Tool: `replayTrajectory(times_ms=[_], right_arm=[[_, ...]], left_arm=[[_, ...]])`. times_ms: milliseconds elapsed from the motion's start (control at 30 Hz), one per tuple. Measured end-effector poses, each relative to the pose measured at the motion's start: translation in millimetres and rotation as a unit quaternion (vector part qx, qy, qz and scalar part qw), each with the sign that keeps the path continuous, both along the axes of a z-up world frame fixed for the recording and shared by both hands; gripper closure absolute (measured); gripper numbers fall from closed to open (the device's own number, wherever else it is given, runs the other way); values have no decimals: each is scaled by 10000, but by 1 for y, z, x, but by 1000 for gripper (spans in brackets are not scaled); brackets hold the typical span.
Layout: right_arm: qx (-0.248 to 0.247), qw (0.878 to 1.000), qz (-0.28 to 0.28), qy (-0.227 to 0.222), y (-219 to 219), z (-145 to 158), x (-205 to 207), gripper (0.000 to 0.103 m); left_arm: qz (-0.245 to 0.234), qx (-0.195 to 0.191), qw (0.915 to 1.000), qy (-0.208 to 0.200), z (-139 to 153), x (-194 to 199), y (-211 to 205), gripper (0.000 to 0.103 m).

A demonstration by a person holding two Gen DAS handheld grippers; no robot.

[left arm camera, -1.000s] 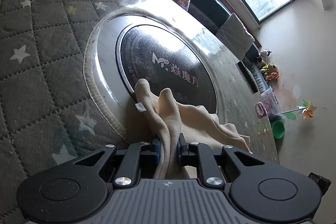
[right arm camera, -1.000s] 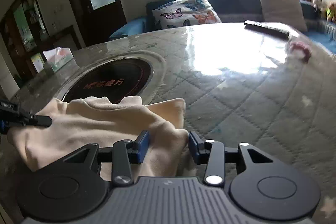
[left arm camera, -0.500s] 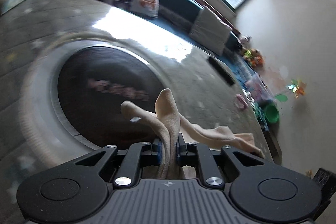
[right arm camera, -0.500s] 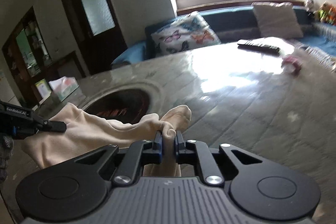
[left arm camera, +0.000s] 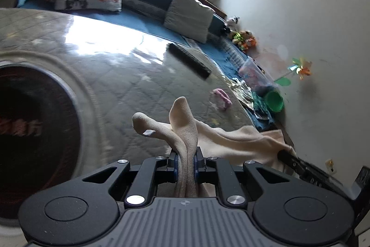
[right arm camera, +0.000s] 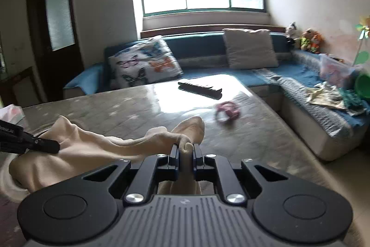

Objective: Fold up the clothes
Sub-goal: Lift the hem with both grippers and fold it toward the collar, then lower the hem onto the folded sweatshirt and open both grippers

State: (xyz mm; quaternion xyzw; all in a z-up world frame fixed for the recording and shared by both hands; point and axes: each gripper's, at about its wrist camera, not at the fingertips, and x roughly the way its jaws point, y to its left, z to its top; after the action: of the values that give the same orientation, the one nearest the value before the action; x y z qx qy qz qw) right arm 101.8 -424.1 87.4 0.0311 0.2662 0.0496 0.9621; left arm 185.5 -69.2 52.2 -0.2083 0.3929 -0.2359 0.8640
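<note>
A cream fleece garment (left arm camera: 231, 138) hangs stretched between both grippers above the quilted table. My left gripper (left arm camera: 186, 157) is shut on one bunched edge of it, with folds sticking up past the jaws. My right gripper (right arm camera: 185, 153) is shut on the other edge of the garment (right arm camera: 92, 147). The right gripper's fingers show at the right edge of the left wrist view (left arm camera: 298, 161). The left gripper's fingers show at the left edge of the right wrist view (right arm camera: 30, 142). The cloth sags between them.
The table (right arm camera: 129, 108) has a grey star-quilted cover under glass and a round dark hotplate (left arm camera: 30, 122) at the left. A black remote (right arm camera: 200, 87) and a pink object (right arm camera: 227, 109) lie farther back. A blue sofa (right arm camera: 300, 89) with cushions wraps around behind and right.
The right gripper closed on the garment's edge. Both grippers rose and tilted up, lifting the cloth off the table and stretching it between them.
</note>
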Motion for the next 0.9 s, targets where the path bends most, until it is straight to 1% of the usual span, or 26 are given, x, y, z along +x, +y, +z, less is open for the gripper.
replayTrajectory(times_ms=[33,67,133,167,200,267,333,433,533,600,733,900], right_arm=[[2,10000,-57,-4,-4,-1,3,94],[14,9999,-124,13,-9,-4,8,94],[9,9996,-234,153,-16,-14,19,88],[-44,9990,-392,223,-18,-23,23,85],[-121,9981,-518,303,-19,-29,26,84],[-137,9971,-629,403,-23,-39,28,84],[-18,9977,-540,405,-23,-39,28,84],[59,9987,-247,436,-14,-38,29,84],[124,9983,-8,568,-3,-44,44,84],[100,9978,84,653,5,-50,54,84],[127,9962,126,850,16,-63,76,84],[125,9957,84,910,20,-75,91,84]], left_arm=[[-59,112,9999,-25,-2,3,-6,89],[-55,322,9995,-14,-8,7,-13,88],[-41,636,9979,101,-19,12,-17,87],[5,766,9970,137,-22,13,-15,85],[35,839,9964,128,-24,13,-13,79],[110,922,9957,2,-22,12,-7,74],[205,1031,9943,-198,-14,12,-4,75],[129,1005,9941,-380,-6,13,-9,76],[-175,910,9949,-400,-6,17,-24,79],[-404,913,9943,-381,-10,20,-36,80],[-660,905,9932,-328,-19,30,-51,80],[-626,945,9934,-157,-33,50,-59,82]])
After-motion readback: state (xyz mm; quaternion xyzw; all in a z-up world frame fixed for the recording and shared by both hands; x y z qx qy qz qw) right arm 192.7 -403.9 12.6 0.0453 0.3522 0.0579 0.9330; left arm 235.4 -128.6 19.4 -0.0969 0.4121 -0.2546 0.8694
